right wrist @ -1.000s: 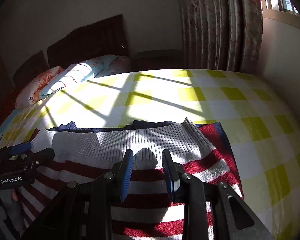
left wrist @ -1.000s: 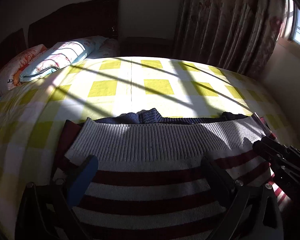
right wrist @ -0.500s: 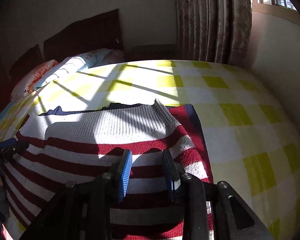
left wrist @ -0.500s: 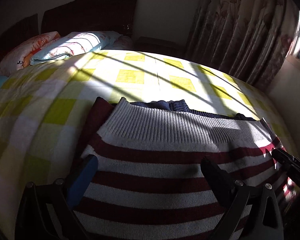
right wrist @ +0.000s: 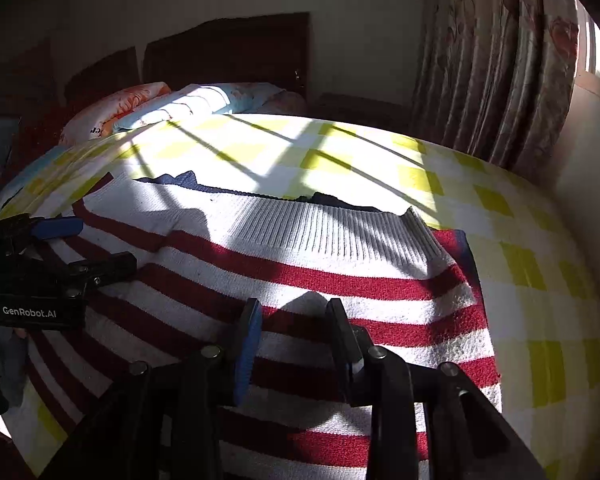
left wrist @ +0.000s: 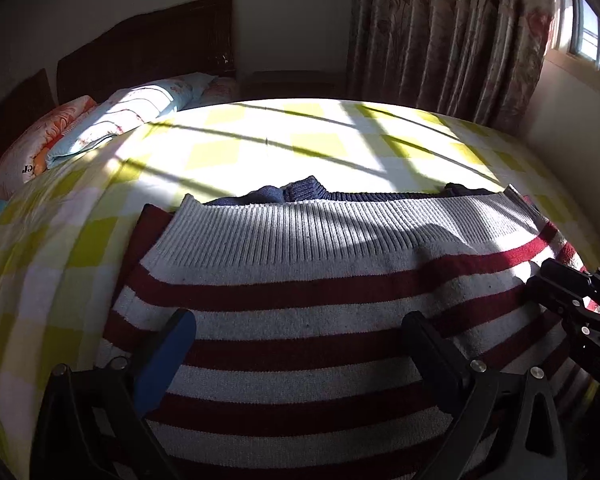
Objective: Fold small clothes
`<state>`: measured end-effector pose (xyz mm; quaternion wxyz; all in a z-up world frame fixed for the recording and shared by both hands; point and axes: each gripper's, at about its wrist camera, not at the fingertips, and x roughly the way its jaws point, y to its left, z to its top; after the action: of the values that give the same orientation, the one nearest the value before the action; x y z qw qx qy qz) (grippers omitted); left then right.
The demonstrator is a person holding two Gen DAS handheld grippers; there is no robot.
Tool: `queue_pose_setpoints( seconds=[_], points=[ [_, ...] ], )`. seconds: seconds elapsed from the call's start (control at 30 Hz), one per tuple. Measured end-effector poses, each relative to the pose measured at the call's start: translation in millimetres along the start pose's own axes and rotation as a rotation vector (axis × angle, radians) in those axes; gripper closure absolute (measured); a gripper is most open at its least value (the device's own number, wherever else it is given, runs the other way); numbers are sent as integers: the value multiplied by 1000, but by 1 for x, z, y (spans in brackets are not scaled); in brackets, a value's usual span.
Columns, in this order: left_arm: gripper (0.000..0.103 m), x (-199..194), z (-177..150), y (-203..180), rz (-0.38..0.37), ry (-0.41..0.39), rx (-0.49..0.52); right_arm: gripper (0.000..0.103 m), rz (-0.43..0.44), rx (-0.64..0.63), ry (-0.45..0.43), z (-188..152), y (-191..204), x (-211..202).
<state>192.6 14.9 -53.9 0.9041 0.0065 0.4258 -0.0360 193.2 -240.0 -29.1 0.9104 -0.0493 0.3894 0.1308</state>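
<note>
A red and white striped knit sweater [left wrist: 300, 272] [right wrist: 300, 248] lies flat on the bed, its white ribbed hem at the far side. Navy fabric [left wrist: 296, 192] peeks out beyond the hem. My left gripper [left wrist: 296, 332] hovers over the sweater's left part, open wide with nothing between its fingers. It also shows at the left edge of the right wrist view, the left gripper [right wrist: 92, 246]. My right gripper [right wrist: 294, 320] stands over the right part, its jaws a narrow gap apart and open, with only the flat knit below. The right gripper [left wrist: 560, 288] shows at the left view's right edge.
The bed has a yellow and white check sheet [left wrist: 260, 148] [right wrist: 520, 280] in strong sunlight with bar shadows. Pillows [left wrist: 120, 120] [right wrist: 180, 108] lie by the dark headboard [left wrist: 148, 56] at the far left. Curtains [left wrist: 440, 40] and a wall [left wrist: 572, 120] close the right side.
Both grippers have drawn back a little over the sweater, so the ribbed hem sits higher in both views. The right view has tilted. The sweater lies as before.
</note>
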Motion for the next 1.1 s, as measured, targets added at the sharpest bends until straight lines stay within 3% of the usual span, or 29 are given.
queue_pose_setpoints(
  seconds=[0.1,0.17,0.23,0.3,0.4,0.5,0.57,0.63,0.67,0.7,0.77,0.87,0.9,0.97,1.1],
  points=[
    [0,-6,-6,29,62,-7,-94,70,-51,121,13,-4,-40,-4],
    [0,-12,-9,45,35,-10,-166,71,-20,185,0,-8,-56,-9],
    [0,-18,-8,42,51,-10,-176,71,-48,188,3,-8,-52,-12],
    [0,-29,-9,26,9,-33,-148,69,-65,158,6,-4,-35,-14],
    [0,-40,-12,-2,-56,-51,-67,69,1,17,-24,-1,11,-22],
    [0,-35,-21,-12,-45,-17,-7,69,30,-195,-18,-8,57,-25],
    [0,-23,-31,-2,-21,20,-17,69,59,-255,18,-17,64,-18],
    [0,-28,-34,6,-35,-3,-5,69,119,-187,8,-18,47,-17],
    [0,-30,-34,10,-1,-9,1,69,132,-143,9,-18,36,-18],
    [0,-31,-36,16,23,-11,-6,69,103,-119,12,-17,26,-19],
    [0,-33,-38,35,-14,-9,-69,69,26,-80,17,-18,5,-23],
    [0,-40,-41,35,25,-19,-64,71,44,12,11,-23,-24,-32],
    [0,-43,-42,31,47,-16,-67,69,30,19,8,-24,-24,-35],
    [0,-52,-43,21,3,-33,-69,69,-57,15,27,-24,-18,-38],
    [0,-60,-47,-21,-22,-52,105,69,71,-69,-11,-24,20,-50]
  ],
)
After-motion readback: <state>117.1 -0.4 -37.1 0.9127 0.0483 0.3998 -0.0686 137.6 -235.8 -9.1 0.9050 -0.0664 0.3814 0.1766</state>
